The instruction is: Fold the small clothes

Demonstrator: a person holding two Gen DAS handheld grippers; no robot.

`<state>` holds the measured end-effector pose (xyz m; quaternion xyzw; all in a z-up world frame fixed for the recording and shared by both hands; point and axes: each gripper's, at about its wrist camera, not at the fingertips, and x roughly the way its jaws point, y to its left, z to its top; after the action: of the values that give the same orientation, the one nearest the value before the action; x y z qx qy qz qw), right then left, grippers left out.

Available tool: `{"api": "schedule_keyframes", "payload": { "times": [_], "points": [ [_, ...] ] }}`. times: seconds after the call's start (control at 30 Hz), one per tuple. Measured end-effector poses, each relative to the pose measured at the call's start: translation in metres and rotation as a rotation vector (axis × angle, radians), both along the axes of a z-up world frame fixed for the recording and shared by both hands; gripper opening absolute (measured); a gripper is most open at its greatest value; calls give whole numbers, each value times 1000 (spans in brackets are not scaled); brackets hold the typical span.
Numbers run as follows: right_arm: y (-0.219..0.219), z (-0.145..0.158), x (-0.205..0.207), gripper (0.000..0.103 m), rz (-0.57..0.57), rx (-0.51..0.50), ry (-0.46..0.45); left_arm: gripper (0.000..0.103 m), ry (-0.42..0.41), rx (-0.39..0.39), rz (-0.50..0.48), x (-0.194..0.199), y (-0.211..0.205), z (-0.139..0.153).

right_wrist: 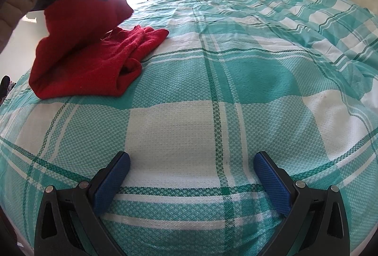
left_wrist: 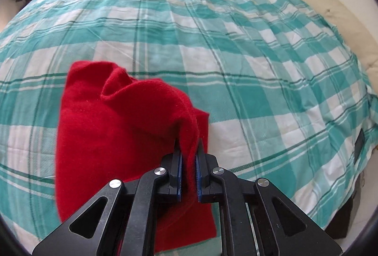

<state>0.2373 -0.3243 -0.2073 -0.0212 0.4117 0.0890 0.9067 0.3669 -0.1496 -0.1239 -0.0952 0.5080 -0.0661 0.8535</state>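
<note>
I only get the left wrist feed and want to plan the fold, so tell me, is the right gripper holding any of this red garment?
Observer: No. The right gripper is open, hovering over bare checked bedspread, apart from the red garment.
Operator: How much cloth is still down on the bed?
Observer: Most of it; only the near-left part is lifted by the left gripper.
Operator: Does it lie flat?
Observer: No, its far end is bunched into folds.
</note>
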Motion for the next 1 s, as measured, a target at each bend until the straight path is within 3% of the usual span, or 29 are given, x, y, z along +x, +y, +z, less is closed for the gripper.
{"api": "schedule_keyframes", "payload": {
  "times": [0.07,0.1,0.13,0.2,0.27,0.33,0.43,0.5,0.57,0.63,0.7,0.77,0.8,0.83,0.9,0.93,1.0],
  "points": [
    [0,0,0,103,1,0,1,19,72,90,-26,-2,-20,-28],
    [0,0,0,103,2,0,2,23,48,119,-42,-9,-26,-26],
    [-1,0,0,103,3,0,3,40,16,108,-68,-17,-27,-16],
    [-2,1,1,103,6,4,6,62,-42,-11,-126,-38,-11,15],
    [-3,1,2,103,9,10,11,73,-132,-105,-124,-62,20,51],
    [-4,2,4,103,19,13,22,81,-207,-117,-76,-85,64,76],
    [-7,12,11,102,63,13,100,78,-239,10,32,-107,124,82],
    [-13,31,14,101,43,62,143,72,-222,82,77,-109,145,68],
    [-22,58,14,100,3,285,96,62,-189,89,84,-108,150,49],
    [-19,74,30,98,20,545,130,58,-201,111,71,-108,140,36],
    [-2,88,57,90,31,655,174,58,-241,174,38,-108,119,28],
    [24,112,79,81,82,654,110,54,-268,221,-20,-108,100,22],
    [37,120,91,79,119,641,83,46,-258,232,-56,-107,92,17],
    [51,122,105,69,162,637,101,33,-228,243,-98,-105,86,10],
    [77,100,134,36,234,609,277,24,-131,281,-199,-104,74,-11],
    [86,80,142,9,235,511,378,23,-103,313,-248,-109,70,-20],
    [86,43,138,0,201,282,482,23,-104,344,-323,-124,71,-25]
  ]
}}
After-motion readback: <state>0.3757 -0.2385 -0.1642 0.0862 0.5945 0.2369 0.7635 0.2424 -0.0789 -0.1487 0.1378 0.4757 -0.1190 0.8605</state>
